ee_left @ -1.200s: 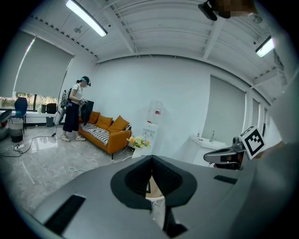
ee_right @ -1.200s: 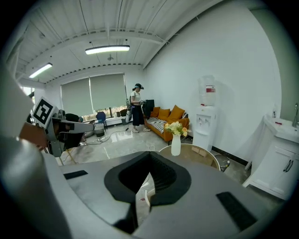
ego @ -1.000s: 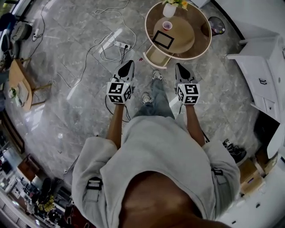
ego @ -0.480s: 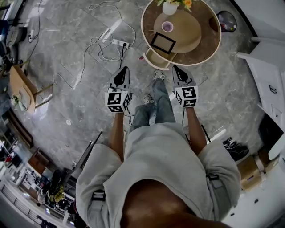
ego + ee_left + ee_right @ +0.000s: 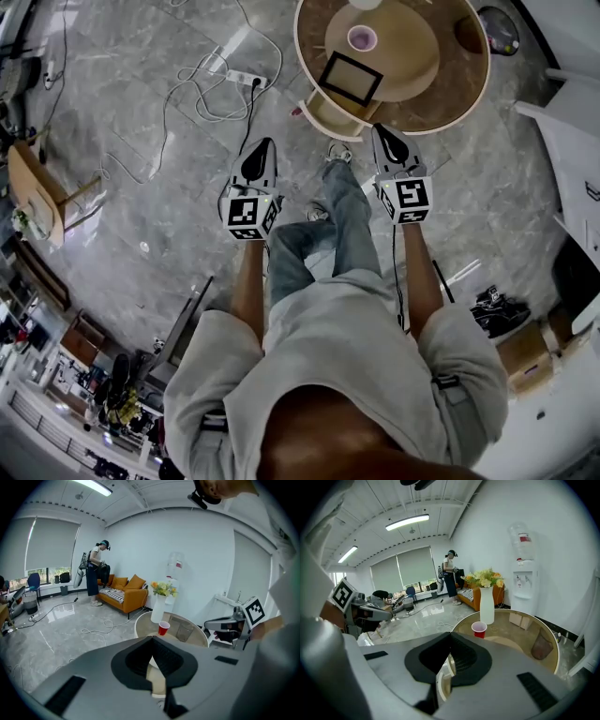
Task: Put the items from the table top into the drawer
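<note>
A round glass-topped table stands just ahead, with an open pale drawer jutting from its near side. On the table are a red cup, a black-framed square panel and a white vase of flowers. My left gripper is shut and empty, short of the table and left of the drawer. My right gripper is shut and empty, its tip at the table's near rim beside the drawer. The left gripper view has the red cup beyond the shut left gripper.
A power strip with loose cables lies on the floor to the left of the table. White cabinets stand to the right. An orange sofa, a standing person and a water dispenser are beyond the table.
Both grippers have sunk and come closer to the table, which now sits larger in the head view. Their jaws stay shut.
</note>
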{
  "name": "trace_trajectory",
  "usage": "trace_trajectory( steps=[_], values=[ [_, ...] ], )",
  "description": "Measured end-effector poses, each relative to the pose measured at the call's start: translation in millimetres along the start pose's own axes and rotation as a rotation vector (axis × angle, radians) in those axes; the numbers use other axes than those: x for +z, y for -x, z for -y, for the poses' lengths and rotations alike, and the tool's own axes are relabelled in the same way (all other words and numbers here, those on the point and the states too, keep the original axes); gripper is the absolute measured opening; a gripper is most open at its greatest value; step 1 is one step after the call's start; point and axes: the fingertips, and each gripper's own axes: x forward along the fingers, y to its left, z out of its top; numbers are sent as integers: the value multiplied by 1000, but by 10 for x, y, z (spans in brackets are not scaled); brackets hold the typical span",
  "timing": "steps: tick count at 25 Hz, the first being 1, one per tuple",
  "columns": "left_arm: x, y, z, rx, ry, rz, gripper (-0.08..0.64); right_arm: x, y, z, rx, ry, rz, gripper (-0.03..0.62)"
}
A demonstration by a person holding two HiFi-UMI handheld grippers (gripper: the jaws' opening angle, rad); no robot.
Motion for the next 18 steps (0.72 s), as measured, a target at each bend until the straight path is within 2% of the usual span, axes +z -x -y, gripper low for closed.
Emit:
trace_trajectory(
  steps=[4,10,18],
  values=[
    [-575,-256,-253,14,-8,18,15,-255,-181,-69,16,32,42,23],
    [-1313,-795,-565,11,-4,87,15,-617,-479,-49,20,54,121,23],
    [-1962,-1658,-790,-23,-46,215,15,-1017,-736,72,29,114,239,23]
  ],
)
